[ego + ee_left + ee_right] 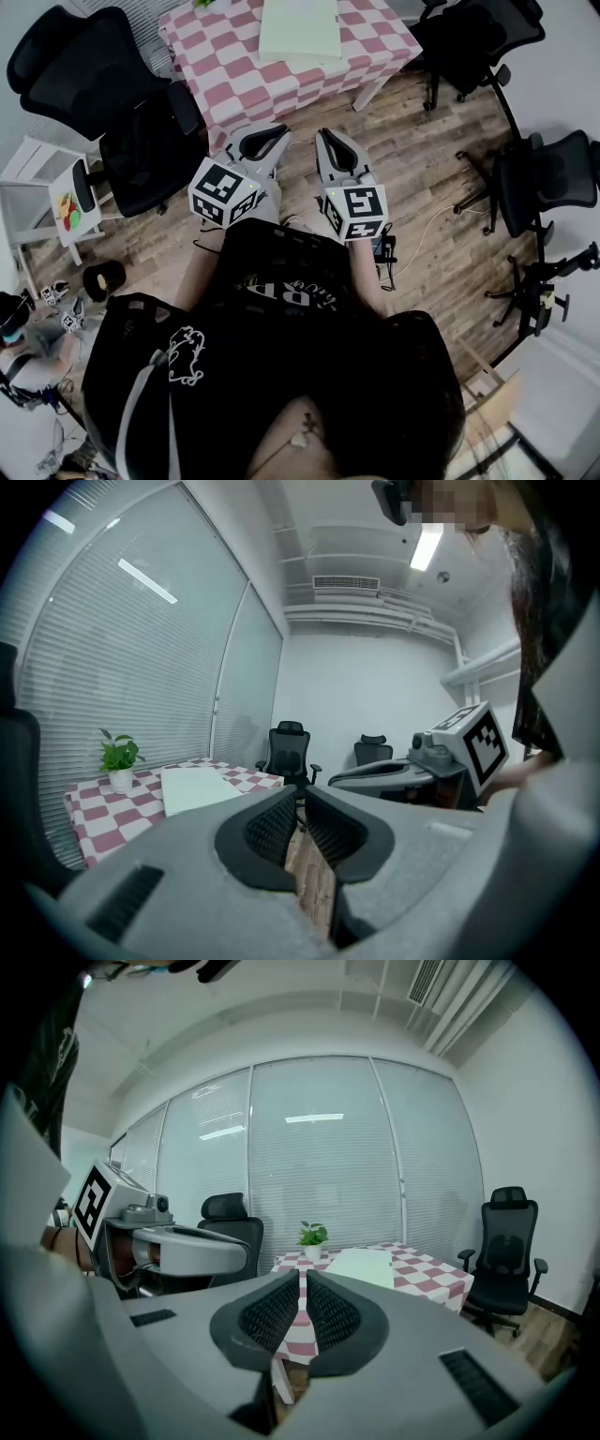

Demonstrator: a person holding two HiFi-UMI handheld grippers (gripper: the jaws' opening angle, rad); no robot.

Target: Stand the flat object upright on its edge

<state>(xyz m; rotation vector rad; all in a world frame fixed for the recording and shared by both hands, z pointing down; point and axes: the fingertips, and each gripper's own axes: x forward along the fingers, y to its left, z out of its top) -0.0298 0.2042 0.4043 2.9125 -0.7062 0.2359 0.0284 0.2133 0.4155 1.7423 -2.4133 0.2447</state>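
Lying on checkered table (pixel 94 819): flat object (pixel 192 788); plant (pixel 119 750) in pot (pixel 120 779) near. Left tool (pixel 302 795), right tool (pixel 302 1277) closed, empty.

Cut off by top edge of head view: far side of checkered table (pixel 234 66) and of pale flat board (pixel 300 33) on it, plant (pixel 201 4) down to a few leaves; office chair (pixel 562 173) partly out of pic at right edge. Too small to tell: coloured bits (pixel 65 205) on white side stand (pixel 75 230) at left, blurred clutter (pixel 42 319) at lower left corner. Hidden under person's dark top (pixel 281 356): legs and lap.
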